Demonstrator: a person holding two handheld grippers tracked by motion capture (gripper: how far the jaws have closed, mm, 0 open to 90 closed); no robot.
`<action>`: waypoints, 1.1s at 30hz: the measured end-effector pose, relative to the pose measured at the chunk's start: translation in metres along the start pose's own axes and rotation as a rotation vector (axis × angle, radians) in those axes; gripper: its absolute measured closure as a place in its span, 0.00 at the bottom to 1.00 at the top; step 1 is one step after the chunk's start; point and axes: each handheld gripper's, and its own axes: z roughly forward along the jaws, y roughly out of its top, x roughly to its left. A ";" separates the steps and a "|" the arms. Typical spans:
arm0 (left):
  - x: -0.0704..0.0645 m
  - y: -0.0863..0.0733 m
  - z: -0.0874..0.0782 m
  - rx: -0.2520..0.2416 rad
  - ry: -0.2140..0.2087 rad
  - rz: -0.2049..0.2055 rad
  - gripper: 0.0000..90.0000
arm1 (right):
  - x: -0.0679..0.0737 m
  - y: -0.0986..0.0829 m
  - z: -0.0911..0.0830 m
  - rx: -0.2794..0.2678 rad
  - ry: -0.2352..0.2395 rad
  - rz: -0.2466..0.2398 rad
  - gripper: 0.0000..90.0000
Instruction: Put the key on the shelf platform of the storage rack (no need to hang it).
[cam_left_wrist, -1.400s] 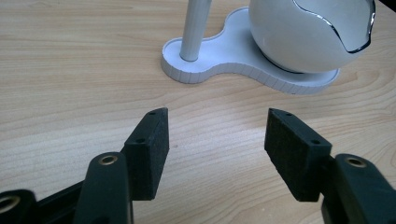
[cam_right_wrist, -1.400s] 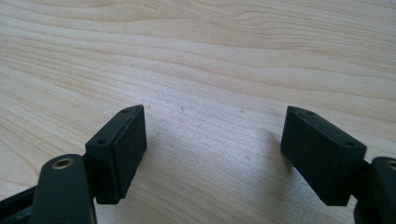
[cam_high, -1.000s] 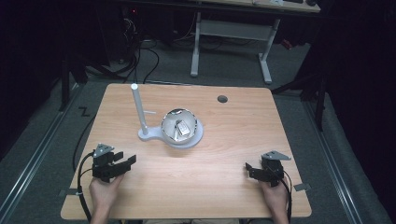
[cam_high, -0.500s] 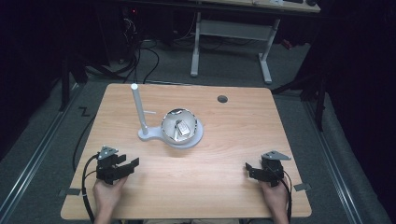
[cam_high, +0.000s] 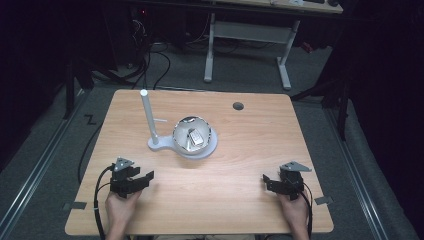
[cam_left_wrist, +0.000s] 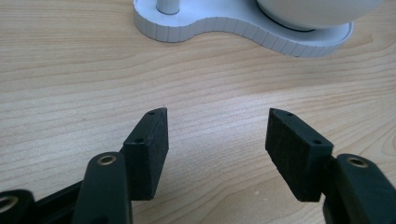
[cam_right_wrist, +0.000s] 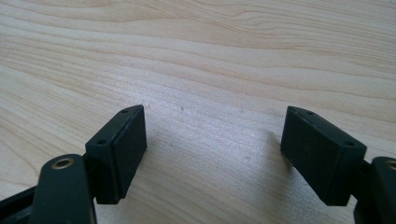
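A white stand (cam_high: 170, 146) with an upright post (cam_high: 148, 116) and a round bowl-shaped head (cam_high: 193, 136) sits at the middle of the wooden table (cam_high: 240, 150). Something small and pale lies inside the head. My left gripper (cam_high: 145, 177) rests near the front left, open and empty, pointing toward the stand; its own view shows the stand's base (cam_left_wrist: 224, 25) just ahead of the jaws (cam_left_wrist: 217, 135). My right gripper (cam_high: 267, 182) lies at the front right, open, with bare wood between its jaws (cam_right_wrist: 215, 140).
A round cable hole (cam_high: 238, 106) sits near the table's back edge. Behind the table stands a white desk frame (cam_high: 250, 35), with cables on the dark floor (cam_high: 155, 55). Tape marks (cam_high: 75, 205) lie at the table's front corners.
My left gripper has shifted slightly right and forward, toward the stand. The right gripper has stayed put.
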 end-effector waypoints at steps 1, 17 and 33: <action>0.000 -0.001 0.001 0.004 -0.003 0.001 0.44 | 0.000 0.000 0.000 0.000 0.000 0.000 0.25; 0.000 -0.012 0.007 -0.009 0.012 0.012 0.44 | 0.000 0.000 0.000 0.000 0.000 0.000 0.25; 0.002 -0.027 0.016 -0.028 0.013 0.071 0.44 | 0.000 0.000 0.000 0.000 0.000 0.000 0.25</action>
